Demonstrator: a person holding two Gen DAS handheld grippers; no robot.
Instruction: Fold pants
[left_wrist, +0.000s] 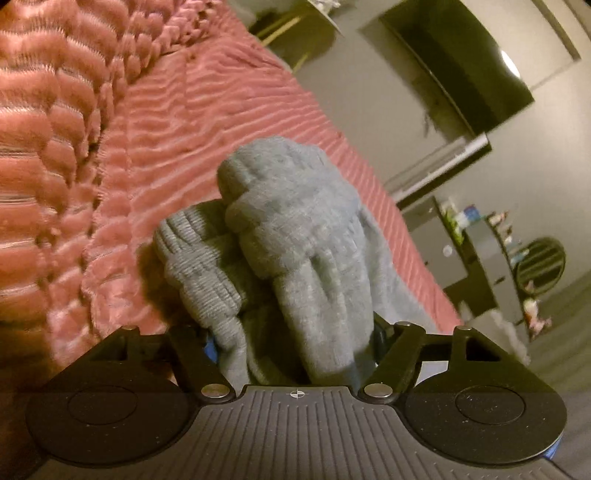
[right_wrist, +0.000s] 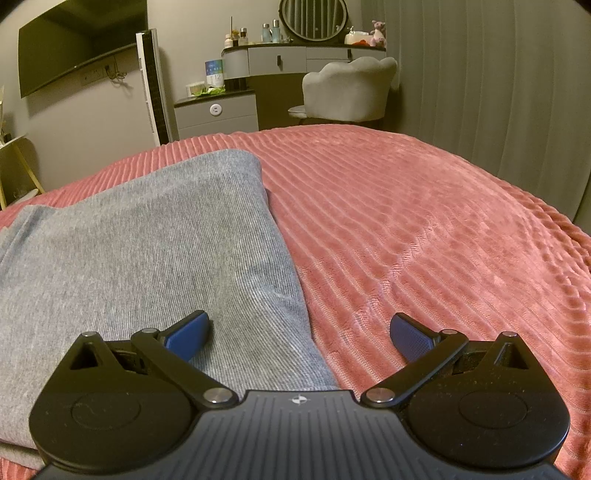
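Two fisheye views cover one bed. In the left wrist view, the left gripper (left_wrist: 295, 343) has a bunched wad of the grey knit pants (left_wrist: 291, 236) packed between its jaws; the cloth hides both pads, so I cannot tell whether they press on it. The wad rises in rolled, ribbed lumps above the pink ribbed bedspread (left_wrist: 229, 110), which tilts steeply across the frame. A dark wall-mounted television (left_wrist: 454, 74) shows at the upper right.

In the right wrist view, the right gripper (right_wrist: 300, 338) stands wide open with nothing pinched. Its left blue pad (right_wrist: 188, 339) lies over the pants (right_wrist: 140, 236), which rest flat on the left part of the bedspread (right_wrist: 424, 221); the other pad is over bare bedspread, so the jaws straddle the garment's right edge. Beyond the bed stand a grey dressing table (right_wrist: 291, 59) and a shell-backed chair (right_wrist: 347, 88).
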